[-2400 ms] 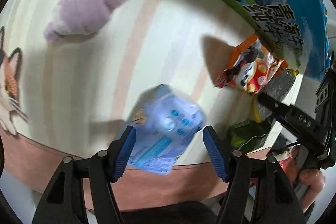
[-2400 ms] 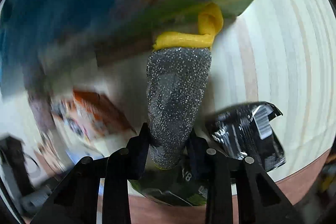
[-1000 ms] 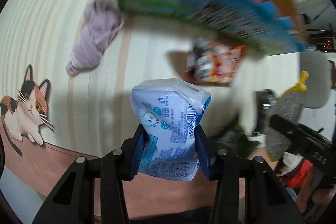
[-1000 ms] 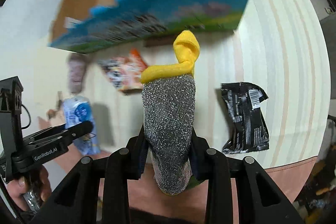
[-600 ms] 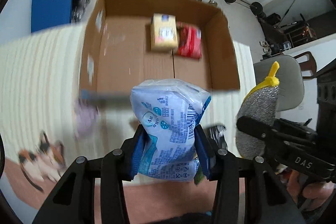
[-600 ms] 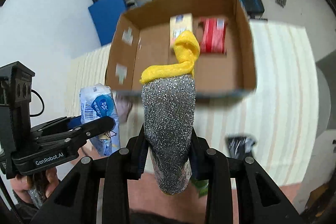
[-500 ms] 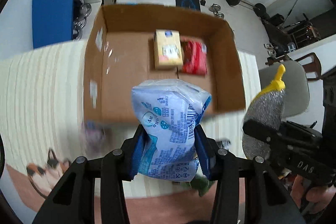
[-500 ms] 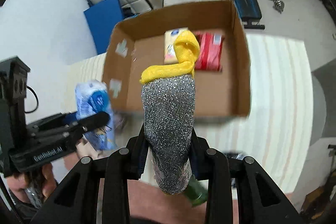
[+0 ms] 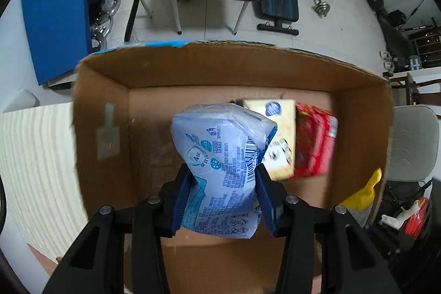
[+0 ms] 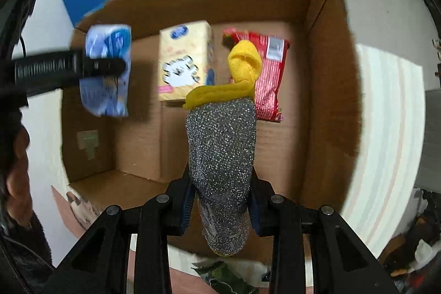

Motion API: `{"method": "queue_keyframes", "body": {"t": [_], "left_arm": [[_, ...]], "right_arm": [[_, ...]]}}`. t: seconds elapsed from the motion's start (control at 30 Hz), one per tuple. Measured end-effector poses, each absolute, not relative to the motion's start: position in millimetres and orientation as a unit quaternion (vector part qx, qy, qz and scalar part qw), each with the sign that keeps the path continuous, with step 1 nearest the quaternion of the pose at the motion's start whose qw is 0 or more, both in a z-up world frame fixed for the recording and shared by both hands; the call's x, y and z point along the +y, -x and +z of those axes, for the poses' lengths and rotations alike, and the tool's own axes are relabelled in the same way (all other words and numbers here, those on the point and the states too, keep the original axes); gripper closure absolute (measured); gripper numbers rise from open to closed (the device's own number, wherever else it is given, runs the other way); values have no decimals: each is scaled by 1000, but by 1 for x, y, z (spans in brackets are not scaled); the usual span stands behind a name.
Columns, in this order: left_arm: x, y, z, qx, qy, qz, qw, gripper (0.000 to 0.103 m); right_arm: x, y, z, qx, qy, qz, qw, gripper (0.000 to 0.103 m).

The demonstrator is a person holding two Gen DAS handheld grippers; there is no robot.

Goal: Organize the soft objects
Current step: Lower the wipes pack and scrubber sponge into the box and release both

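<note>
**Two soft items held over the open box**

Left to right, seen from above. At far left lies the striped table top (image 9: 30, 170), on which the cardboard box (image 9: 102, 90) stands with its flaps open. The left gripper (image 9: 224, 194) points straight down into the box, its jaws clamped on a pale blue tissue pack (image 9: 223, 164), which bulges above the pads and is pinched narrow between them. The pack hangs clear of the box floor, over its left-centre part. Beyond it, flat on the floor, lie a yellow tissue pack (image 9: 278, 134) and, touching its right side, a red packet (image 9: 314, 142).

From the right wrist camera the same order holds: blue tissue pack (image 10: 106, 73) at left, yellow tissue pack (image 10: 183, 59), red packet (image 10: 268, 76). The right gripper (image 10: 220, 207) is clamped on a silver scouring mitt (image 10: 220, 156) with a yellow cuff (image 10: 242, 70), held above the near-centre floor of the box (image 10: 328, 101).

Likely risks, as judged from this view: released from this height, either item could land on the two packs rather than on bare floor; the tall mitt could topple toward the red packet; and the two grippers, working close together in one box, could knock each other if both descend at once.
</note>
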State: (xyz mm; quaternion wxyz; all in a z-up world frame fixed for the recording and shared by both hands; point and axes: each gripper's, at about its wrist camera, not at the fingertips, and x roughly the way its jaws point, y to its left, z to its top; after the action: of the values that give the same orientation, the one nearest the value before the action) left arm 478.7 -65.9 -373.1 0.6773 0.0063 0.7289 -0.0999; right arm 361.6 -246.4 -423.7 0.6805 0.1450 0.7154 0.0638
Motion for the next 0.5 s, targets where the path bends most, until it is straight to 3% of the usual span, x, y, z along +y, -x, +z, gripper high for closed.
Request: {"method": "queue_keyframes", "body": {"t": [0.27,0.5], "left_arm": [[-73,-509,-417,746,-16,-84,661,60],[-74,-513,-435,777,0,-85,624,53]], "right_arm": [[-245,-367,-459,738,-138,57,658,68],[-242,-369,-467,747,-129,57,649,65]]}}
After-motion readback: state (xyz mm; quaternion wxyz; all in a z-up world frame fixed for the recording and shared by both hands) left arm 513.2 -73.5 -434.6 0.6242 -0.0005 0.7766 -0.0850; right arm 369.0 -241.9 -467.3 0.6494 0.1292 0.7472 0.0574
